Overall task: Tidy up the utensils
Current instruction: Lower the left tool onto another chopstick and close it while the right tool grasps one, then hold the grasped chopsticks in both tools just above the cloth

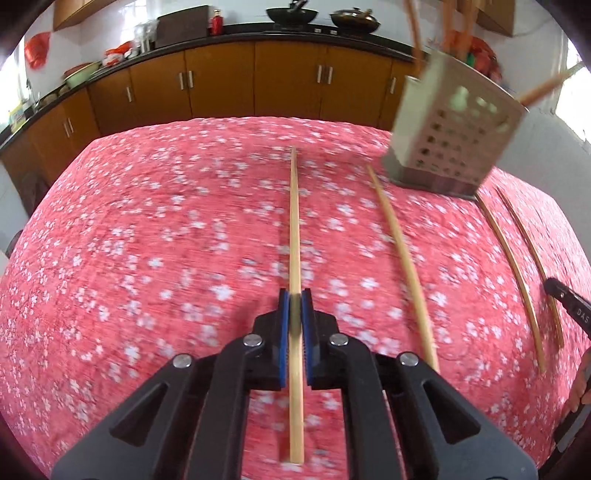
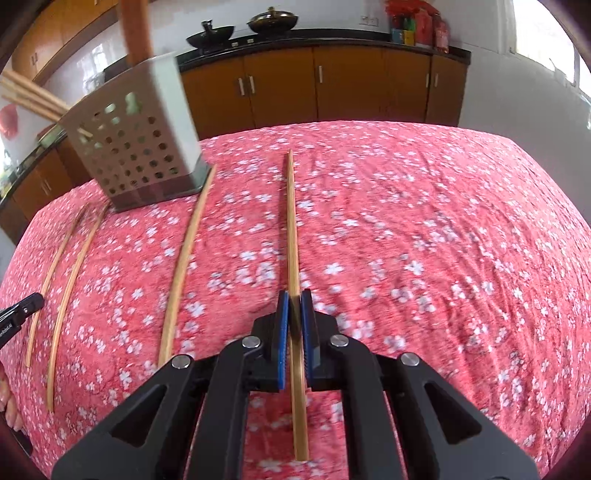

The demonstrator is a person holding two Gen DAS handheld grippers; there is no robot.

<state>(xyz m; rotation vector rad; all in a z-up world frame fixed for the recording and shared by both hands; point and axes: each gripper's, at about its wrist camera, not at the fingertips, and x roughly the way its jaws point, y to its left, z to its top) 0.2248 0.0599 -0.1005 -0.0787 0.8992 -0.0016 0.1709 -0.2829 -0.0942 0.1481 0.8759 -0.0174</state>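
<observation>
**A:** Chopsticks all over that pink cloth (image 1: 147, 229), see? Start with the big things, though: the cloth with white blossoms covers the whole table, and brown cabinets (image 1: 221, 81) run along the far wall, two woks (image 1: 291, 14) on the counter above.

**B:** And the holder (image 1: 454, 136)?

**A:** Perforated metal box, standing at the far side of the table, roughly between the two grippers. Several chopsticks already poke out of its top.

**B:** What is each gripper doing?

**A:** The left gripper (image 1: 295, 299) has its blue pads pinched on the left chopstick (image 1: 294, 221), which points away toward the far edge. The right gripper (image 2: 294, 301) is clamped the same way on the right chopstick (image 2: 291, 221).

**B:** Lifted or on the cloth?

**A:** Hard to say; both views are blurred.

**B:** Any loose ones?

**A:** Three lie flat between the two held sticks. The middle stick (image 2: 184, 266) lies with its far tip just beside the holder's base. The pair (image 2: 59, 280) lies side by side, close together, nearer the left gripper, far ends near the holder.
</observation>
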